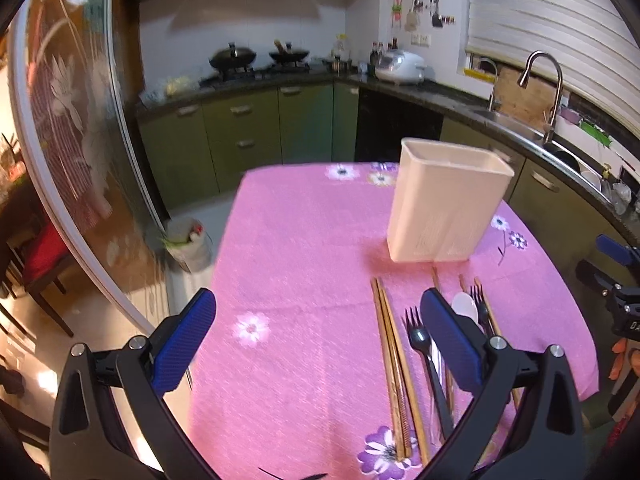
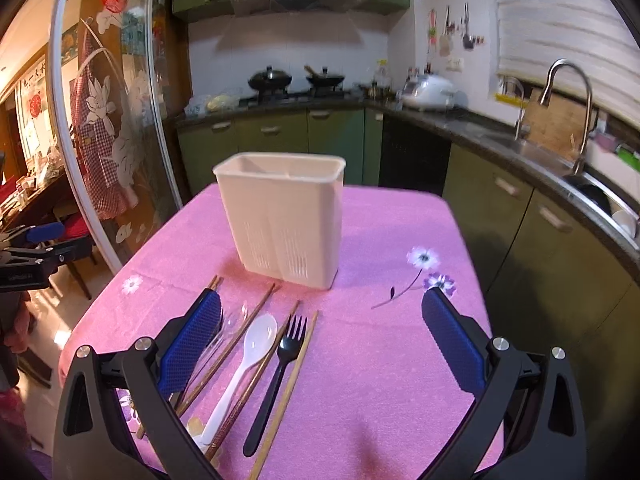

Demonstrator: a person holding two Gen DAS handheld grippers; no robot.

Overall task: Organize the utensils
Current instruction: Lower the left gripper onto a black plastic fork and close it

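Left wrist view is showing a worktop (image 1: 304,240) under a pink flowered cloth, with a cream utensil holder (image 1: 446,204) standing upright toward its far right part. In front of the holder a row of utensils is lying flat: a pair of wooden chopsticks (image 1: 394,364), a black fork (image 1: 424,356) just beside them, a white spoon (image 1: 466,306) and a second fork (image 1: 480,304), partly hidden behind the right blue finger. Beyond the worktop green cabinets, a stove with two woks (image 1: 260,58), a rice cooker (image 1: 402,66) and a sink tap (image 1: 546,88) are lining the kitchen wall. The left gripper (image 1: 318,332) is hovering over the cloth with its fingers (image 1: 184,344) spread wide, holding nothing. In the right wrist view the right gripper (image 2: 320,336) is likewise hanging above the worktop, fingers (image 2: 452,344) wide apart and empty; its left finger is covering part of a clear utensil and the chopstick ends, while the white spoon (image 2: 250,360), a black fork (image 2: 278,372) and single chopsticks (image 2: 288,392) are lying between the fingers, near the left one, with the holder (image 2: 286,216) standing just behind them.
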